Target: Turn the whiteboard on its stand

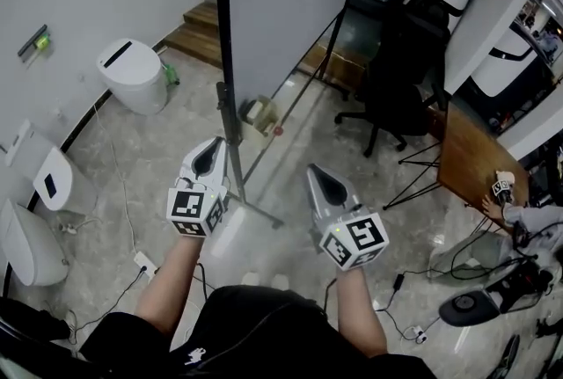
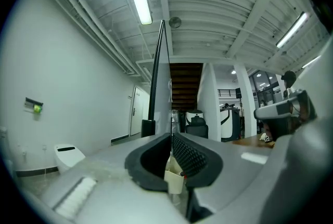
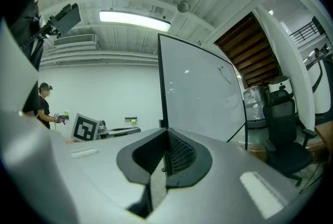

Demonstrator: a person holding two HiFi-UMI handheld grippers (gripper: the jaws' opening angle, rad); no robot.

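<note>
The whiteboard [image 1: 281,8] stands upright on its black stand [image 1: 262,212]; from the head view I look down along its black side frame. In the left gripper view the whiteboard [image 2: 156,77] appears edge-on, straight ahead of the jaws. My left gripper [image 1: 209,159] [image 2: 171,137] sits just left of that frame, jaws together with nothing between them. To the right, my right gripper [image 1: 324,182] [image 3: 166,134] hangs lower and clear of the stand, shut and empty. Its view takes in the whiteboard's [image 3: 203,93] pale face.
A white floor appliance [image 1: 134,74] stands by the left wall. A black office chair [image 1: 396,87] and a wooden table [image 1: 471,159] are at the right. Wooden steps [image 1: 198,30] lie behind the board. Cables and a power strip [image 1: 142,263] cross the floor. A person [image 3: 44,106] stands far off.
</note>
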